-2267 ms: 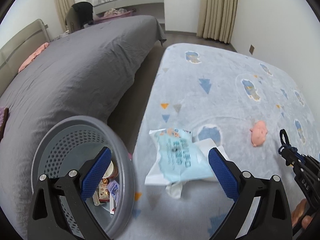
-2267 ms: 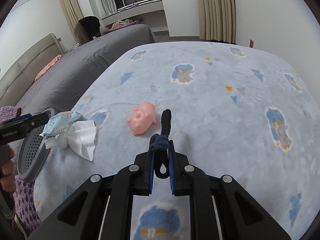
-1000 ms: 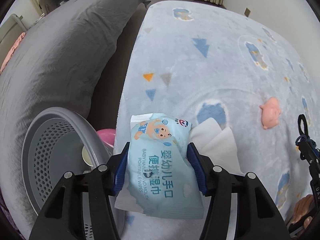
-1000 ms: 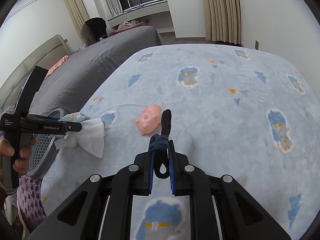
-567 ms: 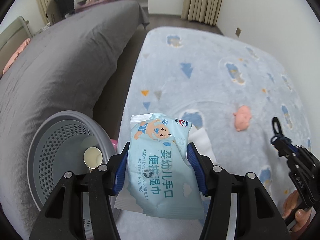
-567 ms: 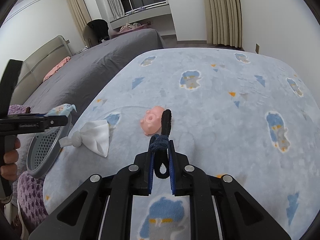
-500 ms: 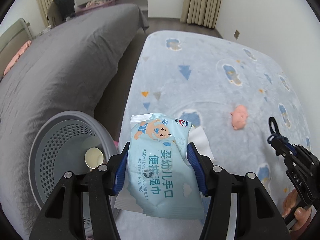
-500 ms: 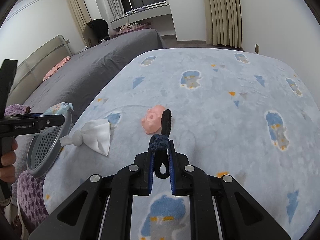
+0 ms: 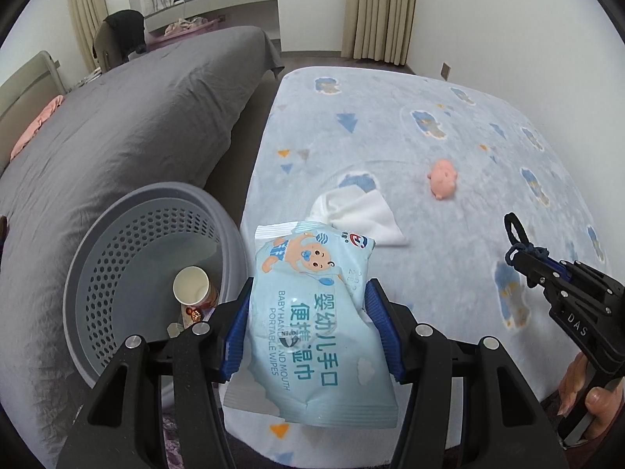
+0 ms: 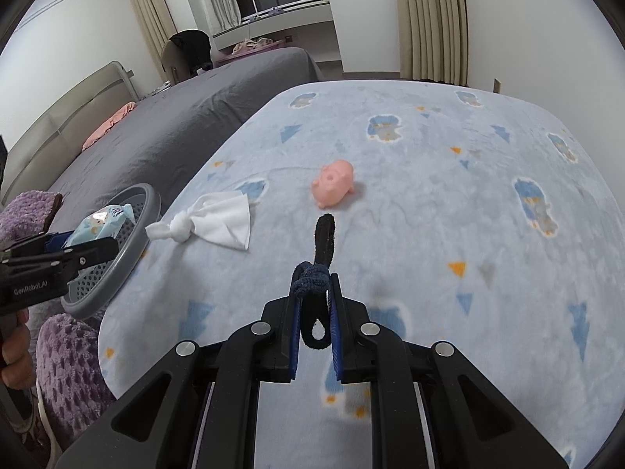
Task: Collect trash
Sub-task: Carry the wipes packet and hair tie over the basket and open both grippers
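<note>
My left gripper (image 9: 308, 305) is shut on a light blue baby wipes pack (image 9: 312, 324) and holds it in the air at the bed's near left edge, beside the grey perforated trash basket (image 9: 113, 242). The basket holds a paper cup (image 9: 190, 286) and small scraps. The pack (image 10: 102, 222) and the basket (image 10: 133, 234) also show in the right wrist view. My right gripper (image 10: 314, 305) is shut on a dark hair tie (image 10: 318, 269) above the blanket. A knotted white tissue (image 10: 218, 221) lies on the blanket (image 10: 429, 203), also seen in the left wrist view (image 9: 351, 211).
A pink pig toy (image 10: 334, 183) lies on the blue patterned blanket beyond the tissue. A grey bed (image 9: 117, 117) runs along the left. A purple knitted cloth (image 10: 66, 355) sits at the near left. A wall (image 9: 508, 19) and curtains stand behind.
My left gripper closed on the wipes pack, lifted it off the blanket and drew back toward the basket. The tissue stays on the blanket. My right gripper keeps the hair tie, nearly still.
</note>
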### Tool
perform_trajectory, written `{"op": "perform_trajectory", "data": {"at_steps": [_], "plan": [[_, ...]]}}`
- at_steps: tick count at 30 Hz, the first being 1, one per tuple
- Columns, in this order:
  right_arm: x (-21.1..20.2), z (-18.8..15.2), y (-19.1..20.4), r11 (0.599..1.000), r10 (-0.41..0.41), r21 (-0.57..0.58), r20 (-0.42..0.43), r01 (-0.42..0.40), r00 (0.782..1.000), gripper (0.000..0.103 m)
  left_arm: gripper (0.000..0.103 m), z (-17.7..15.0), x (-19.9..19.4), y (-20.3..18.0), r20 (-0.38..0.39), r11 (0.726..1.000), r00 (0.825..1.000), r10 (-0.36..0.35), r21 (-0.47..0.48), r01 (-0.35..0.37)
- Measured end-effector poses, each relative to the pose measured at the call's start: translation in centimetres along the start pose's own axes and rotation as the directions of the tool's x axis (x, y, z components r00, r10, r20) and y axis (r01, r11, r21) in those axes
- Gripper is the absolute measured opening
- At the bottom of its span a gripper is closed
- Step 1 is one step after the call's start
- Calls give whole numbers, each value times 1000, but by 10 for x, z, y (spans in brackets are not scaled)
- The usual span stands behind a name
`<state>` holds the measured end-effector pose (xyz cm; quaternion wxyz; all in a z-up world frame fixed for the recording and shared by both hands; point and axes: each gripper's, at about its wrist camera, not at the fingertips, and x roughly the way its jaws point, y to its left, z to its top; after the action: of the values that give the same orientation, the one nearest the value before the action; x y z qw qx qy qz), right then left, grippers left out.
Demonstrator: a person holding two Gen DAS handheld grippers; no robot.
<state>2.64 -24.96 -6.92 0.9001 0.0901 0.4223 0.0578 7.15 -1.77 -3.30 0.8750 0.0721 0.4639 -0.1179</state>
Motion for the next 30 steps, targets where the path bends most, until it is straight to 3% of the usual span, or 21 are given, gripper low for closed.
{"op": "perform_trajectory", "data": {"at_steps": [7,15,30], "plan": [[-6,-13,16,1000,-20,-2,-17,20,1000,13,54,-28,-9,3,37,1000,999,8,19,-8],[-1,-4,64,998,21,-59,-11,-21,1000,13,54,-45,-16,33,63,999,998,27,-25,-25],[48,38,197,954,163,-249,-42,-168,986,13,55,-37,-10,153,86,958,971,223,-201,-203]]}}
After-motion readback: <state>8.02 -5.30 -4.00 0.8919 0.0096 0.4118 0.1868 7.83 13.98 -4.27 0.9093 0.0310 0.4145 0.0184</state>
